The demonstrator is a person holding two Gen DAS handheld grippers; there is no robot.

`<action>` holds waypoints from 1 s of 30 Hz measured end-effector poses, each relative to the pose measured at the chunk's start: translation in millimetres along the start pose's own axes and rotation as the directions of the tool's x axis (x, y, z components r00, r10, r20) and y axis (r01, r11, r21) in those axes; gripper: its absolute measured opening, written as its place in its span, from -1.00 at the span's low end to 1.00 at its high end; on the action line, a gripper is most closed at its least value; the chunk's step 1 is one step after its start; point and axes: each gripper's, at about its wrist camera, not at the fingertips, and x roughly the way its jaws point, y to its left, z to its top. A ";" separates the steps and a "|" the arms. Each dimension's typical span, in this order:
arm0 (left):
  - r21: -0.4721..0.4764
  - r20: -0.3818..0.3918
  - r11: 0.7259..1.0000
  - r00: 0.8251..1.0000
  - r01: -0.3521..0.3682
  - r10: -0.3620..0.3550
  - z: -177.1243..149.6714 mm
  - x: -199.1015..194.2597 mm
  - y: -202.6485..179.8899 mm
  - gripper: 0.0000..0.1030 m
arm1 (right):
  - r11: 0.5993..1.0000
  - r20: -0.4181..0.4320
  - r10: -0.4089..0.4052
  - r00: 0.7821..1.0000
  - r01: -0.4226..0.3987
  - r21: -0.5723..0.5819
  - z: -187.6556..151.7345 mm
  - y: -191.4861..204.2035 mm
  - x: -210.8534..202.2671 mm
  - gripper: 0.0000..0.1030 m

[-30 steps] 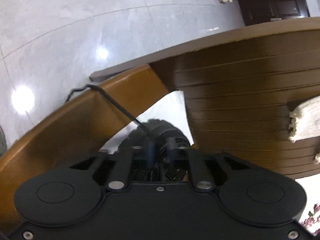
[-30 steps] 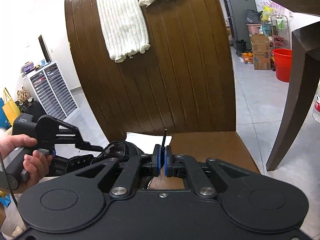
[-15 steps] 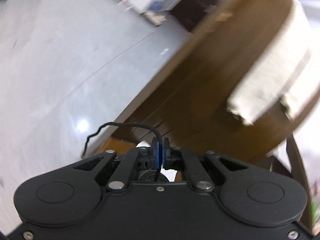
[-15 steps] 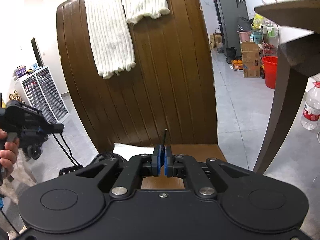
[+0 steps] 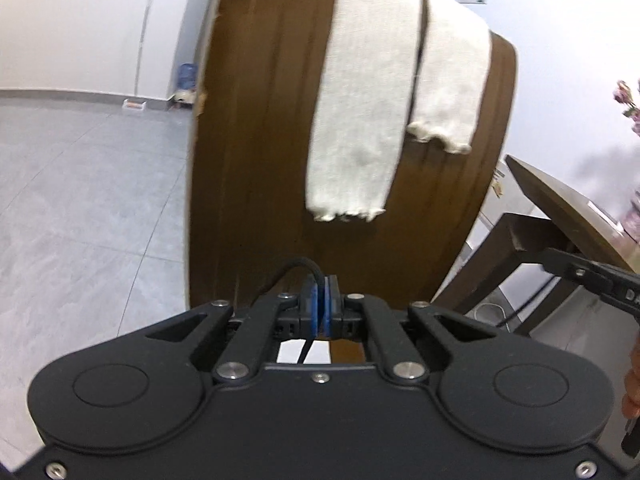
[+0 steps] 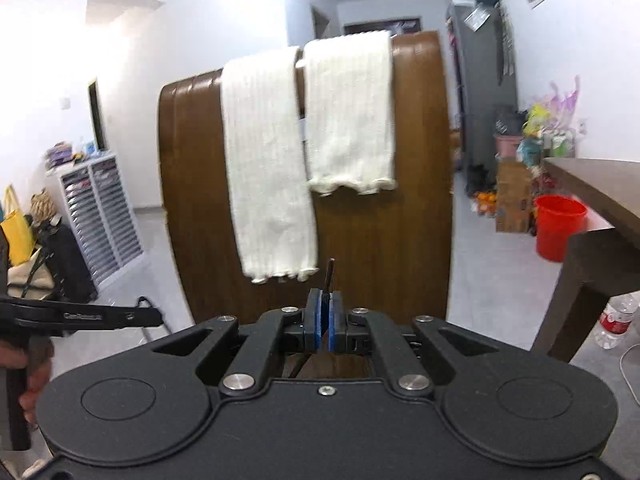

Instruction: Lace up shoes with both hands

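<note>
Overhead, a thin black shoelace (image 5: 307, 266) is being pinched between the closed blue pads of the left gripper (image 5: 320, 300) and of the right gripper (image 6: 325, 312), before a brown wooden chair back (image 6: 416, 216) draped with white ribbed cloths (image 6: 264, 168); the shoe is not being shown.

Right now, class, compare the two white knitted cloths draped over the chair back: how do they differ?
The longer cloth hangs far lower down the chair back than the shorter cloth. The longer cloth lies nearer the left gripper's side, the shorter cloth nearer the table. Both are cream, ribbed, with frilled lower hems, hanging side by side.
</note>
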 end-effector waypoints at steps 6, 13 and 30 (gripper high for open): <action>0.091 -0.011 0.995 0.999 -0.034 0.035 5.7 -10.3 -13.7 -0.94 | 0.999 -0.061 0.029 0.998 -0.031 -0.023 34.4 8.3 8.2 -0.94; 0.086 0.042 0.996 0.999 -0.007 0.004 29.5 -29.8 -19.2 -0.94 | 0.995 -0.078 0.066 0.995 -0.071 -0.062 51.2 25.5 4.4 -0.94; 0.091 0.083 0.996 0.996 0.015 -0.023 41.2 -54.6 -30.3 -0.92 | 0.988 -0.064 0.045 0.997 -0.054 -0.144 65.1 46.7 1.6 -0.97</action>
